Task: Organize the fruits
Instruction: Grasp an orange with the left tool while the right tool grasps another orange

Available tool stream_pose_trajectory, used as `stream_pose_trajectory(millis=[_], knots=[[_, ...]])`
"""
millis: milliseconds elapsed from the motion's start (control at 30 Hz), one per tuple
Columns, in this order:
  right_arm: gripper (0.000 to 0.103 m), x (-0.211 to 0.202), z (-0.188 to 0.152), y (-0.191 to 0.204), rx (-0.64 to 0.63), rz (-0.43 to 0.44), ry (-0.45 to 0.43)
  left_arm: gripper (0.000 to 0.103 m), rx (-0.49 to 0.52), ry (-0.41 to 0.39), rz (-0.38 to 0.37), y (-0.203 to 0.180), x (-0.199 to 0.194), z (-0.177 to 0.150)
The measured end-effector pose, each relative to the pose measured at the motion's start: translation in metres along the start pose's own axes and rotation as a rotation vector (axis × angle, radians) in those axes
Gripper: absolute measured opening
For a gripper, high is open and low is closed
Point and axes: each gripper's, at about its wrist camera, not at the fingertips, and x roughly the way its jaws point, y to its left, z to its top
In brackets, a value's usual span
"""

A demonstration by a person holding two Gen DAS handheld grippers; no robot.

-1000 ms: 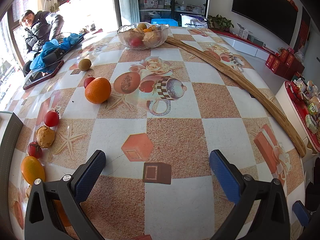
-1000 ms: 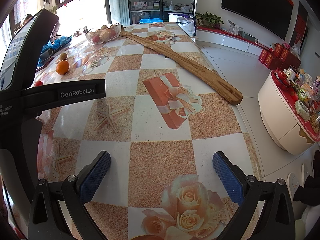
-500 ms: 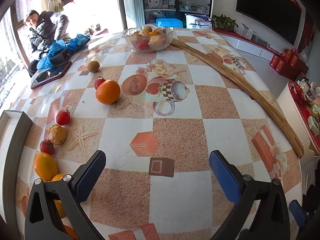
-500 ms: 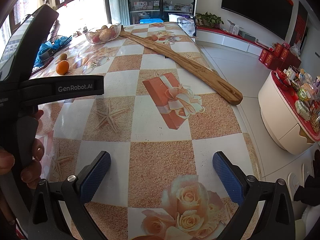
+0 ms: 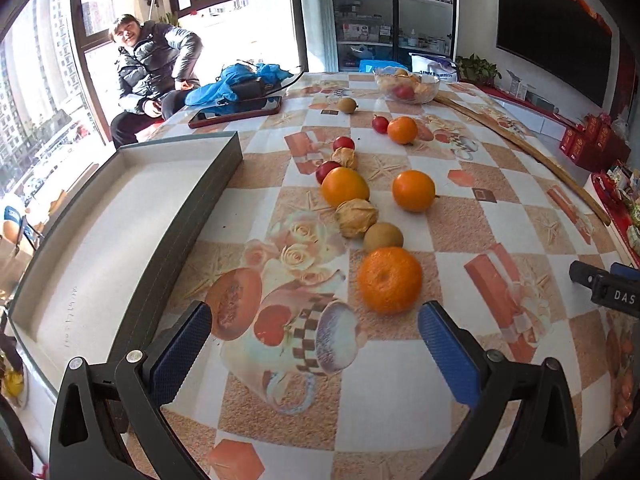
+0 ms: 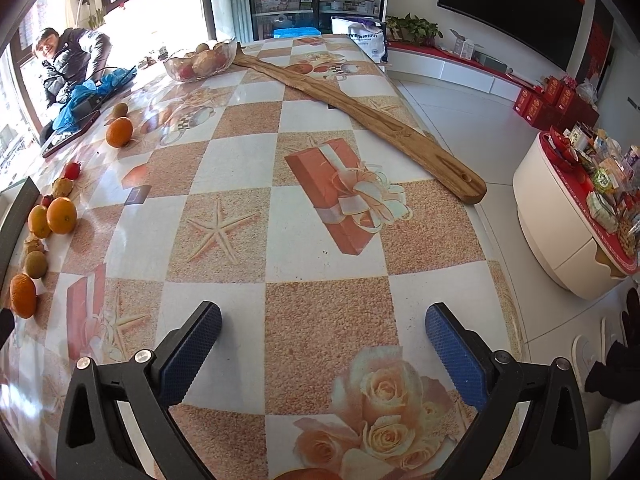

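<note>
The left gripper (image 5: 314, 340) hovers low over the table with its blue-padded fingers spread wide and nothing between them; the nearest mandarin (image 5: 389, 279) lies just ahead of its right finger (image 5: 448, 354). At the far left lies a shallow grey box lid (image 5: 132, 216), its rim beside the fruit. A loose line of fruit runs away from the gripper: a kiwi (image 5: 383, 236), a papery husked fruit (image 5: 356, 217), a large orange (image 5: 345, 186) and a small red fruit (image 5: 326, 169), with another orange (image 5: 413, 191) set apart to the right. Farther back stands a glass bowl (image 5: 408, 87) holding fruit.

The right gripper (image 6: 322, 344) hangs over a bare stretch of the patterned tablecloth (image 6: 320, 248), fingers equally wide apart, holding nothing. A long wooden board (image 6: 360, 116) lies diagonally across the table toward its right edge. A man in a dark puffer jacket (image 5: 150, 68) sits by the sunlit window; a dark screen (image 6: 508, 4) hangs on the right wall.
</note>
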Motion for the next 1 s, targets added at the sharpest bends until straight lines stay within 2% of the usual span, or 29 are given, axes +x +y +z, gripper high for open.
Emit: stream_pose_trajectory(millis=[33, 100, 167, 267, 367, 633, 700, 733, 767, 800, 833, 900, 1000], knots=[[0.102, 0.0, 0.002, 0.008, -0.02, 0.029, 0.013, 0.103, -0.001, 0.017, 0.0, 0.004, 0.004, -0.005], [0.102, -0.001, 0.007, 0.034, -0.069, 0.148, 0.037, 0.103, -0.017, 0.061, -0.005, 0.01, 0.017, -0.008], [0.102, -0.002, 0.016, 0.067, -0.131, 0.208, 0.052, 0.103, -0.058, 0.06, -0.038, 0.016, 0.021, -0.009], [0.102, 0.0, 0.029, 0.115, -0.239, 0.194, 0.019, 0.103, -0.063, 0.057, -0.031, 0.017, 0.022, -0.009], [0.102, 0.007, 0.045, 0.146, -0.284, 0.203, 0.009, 0.103, -0.058, 0.046, -0.035, 0.018, 0.021, -0.011], [0.102, 0.033, 0.077, 0.186, -0.3, 0.272, 0.03, 0.103, -0.046, 0.065, -0.066, 0.022, 0.016, -0.007], [0.078, 0.039, 0.077, 0.189, -0.295, 0.295, 0.041, 0.102, -0.044, 0.052, -0.073, 0.022, 0.009, -0.004], [0.065, 0.039, 0.075, 0.191, -0.303, 0.287, 0.041, 0.102, -0.038, 0.041, -0.075, 0.021, 0.005, -0.002], [0.048, 0.037, 0.073, 0.194, -0.325, 0.27, 0.035, 0.101, -0.03, 0.029, -0.079, 0.019, 0.001, 0.0], [0.039, 0.035, 0.071, 0.195, -0.348, 0.247, 0.021, 0.101, -0.022, 0.019, -0.082, 0.016, -0.001, 0.003], [0.035, 0.033, 0.068, 0.193, -0.357, 0.245, 0.017, 0.099, -0.014, 0.013, -0.088, 0.012, -0.003, 0.007], [0.035, 0.029, 0.064, 0.18, -0.342, 0.252, 0.021, 0.095, 0.0, 0.021, -0.099, 0.003, -0.002, 0.012], [0.035, 0.021, 0.05, 0.151, -0.313, 0.202, -0.006, 0.09, 0.003, 0.058, -0.116, -0.01, 0.006, 0.018]])
